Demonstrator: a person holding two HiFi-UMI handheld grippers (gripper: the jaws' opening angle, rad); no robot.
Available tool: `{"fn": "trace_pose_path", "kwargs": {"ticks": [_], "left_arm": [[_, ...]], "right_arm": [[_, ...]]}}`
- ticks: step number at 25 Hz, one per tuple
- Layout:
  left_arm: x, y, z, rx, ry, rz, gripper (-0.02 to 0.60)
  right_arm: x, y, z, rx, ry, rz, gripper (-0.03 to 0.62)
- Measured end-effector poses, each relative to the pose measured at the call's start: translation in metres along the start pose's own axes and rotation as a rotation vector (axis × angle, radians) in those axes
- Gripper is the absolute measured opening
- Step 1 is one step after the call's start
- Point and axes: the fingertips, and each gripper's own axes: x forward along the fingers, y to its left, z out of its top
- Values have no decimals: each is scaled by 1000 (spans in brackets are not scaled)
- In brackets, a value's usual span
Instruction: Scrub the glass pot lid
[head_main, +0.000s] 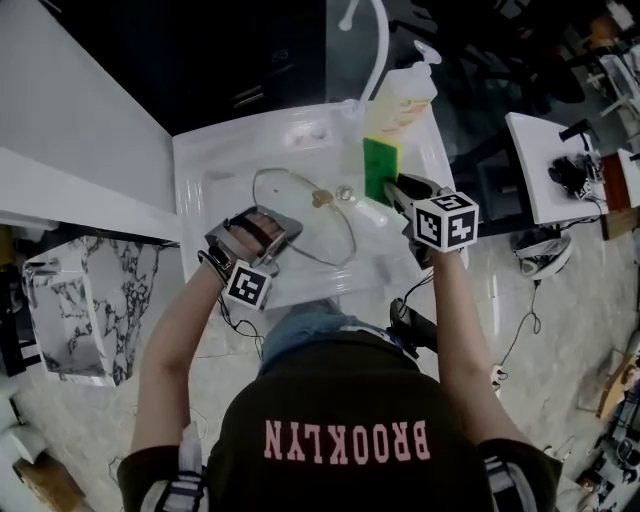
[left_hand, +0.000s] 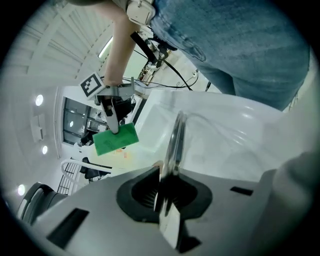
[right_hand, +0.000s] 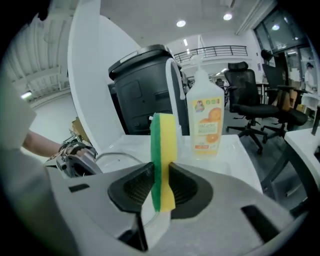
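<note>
Head view: the glass pot lid (head_main: 300, 215) sits over the white sink (head_main: 215, 160). The left gripper (head_main: 262, 235) is at its near-left rim, and the right gripper (head_main: 400, 195) is just beside its right edge with a green-and-yellow sponge (head_main: 379, 168). A soap bottle (head_main: 400, 100) stands behind. Left gripper view: the jaws are clamped on the lid's rim, seen edge-on. Right gripper view: the jaws pinch the sponge upright, with the bottle beyond.

Lid (left_hand: 174, 144) edge hidden inside left gripper (left_hand: 166, 192).
</note>
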Motion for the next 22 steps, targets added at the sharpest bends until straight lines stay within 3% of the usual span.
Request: {"fn": "trace_pose_path", "kwargs": {"ticks": [2,5,7,11,15,22], "left_arm": [[3,2,1,-17,-5,-51,18],[9,21,4,-45,-25,-40,30],[9,20,9,-98,-47,-77,34],[10,20,8,-150,-29,-108,52],[12,19,6,-241,-26,-183,78],[25,47,8,-452,-43,-211,80]], "right_arm": [[-14,-1,7,-5,-40,-40,80],[-27,0,12,-54,-62,-79,81],[-32,3,10,-63,-71,-85,81],[-40,5,2,7,-109,-90,83],[-42,4,-16,106,-128,-100,83],[-53,-4,-37,70,-206,-210,84]]}}
